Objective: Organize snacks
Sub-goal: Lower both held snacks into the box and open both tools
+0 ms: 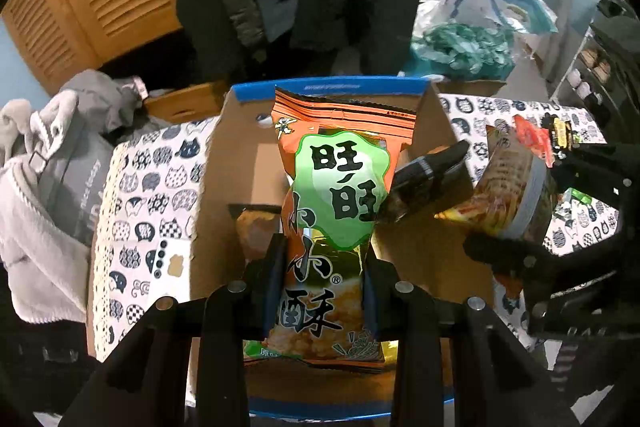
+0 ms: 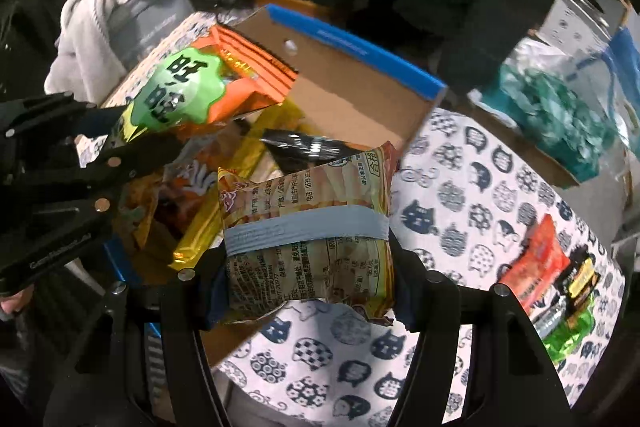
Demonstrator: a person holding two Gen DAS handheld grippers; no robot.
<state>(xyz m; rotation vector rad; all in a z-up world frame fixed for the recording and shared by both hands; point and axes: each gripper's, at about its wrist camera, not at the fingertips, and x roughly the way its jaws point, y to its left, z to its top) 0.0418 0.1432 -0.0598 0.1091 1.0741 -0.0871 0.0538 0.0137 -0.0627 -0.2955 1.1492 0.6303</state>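
Note:
My left gripper (image 1: 325, 269) is shut on an orange and green snack bag (image 1: 334, 195) and holds it upright over the open cardboard box (image 1: 240, 131) with a blue rim. My right gripper (image 2: 308, 267) is shut on a yellow snack packet with a grey band (image 2: 308, 223), held at the box's right edge (image 2: 360, 47). That packet also shows in the left wrist view (image 1: 508, 187). The orange and green bag shows in the right wrist view (image 2: 188, 91). Inside the box lie a black packet (image 2: 304, 147), a gold packet (image 2: 224, 215) and other snacks.
The box stands on a table with a cat-print cloth (image 2: 460, 195). A few loose snacks (image 2: 556, 275) lie on the cloth at the right. Grey clothes (image 1: 52, 155) pile up left of the table. Plastic bags (image 1: 472, 39) sit behind it.

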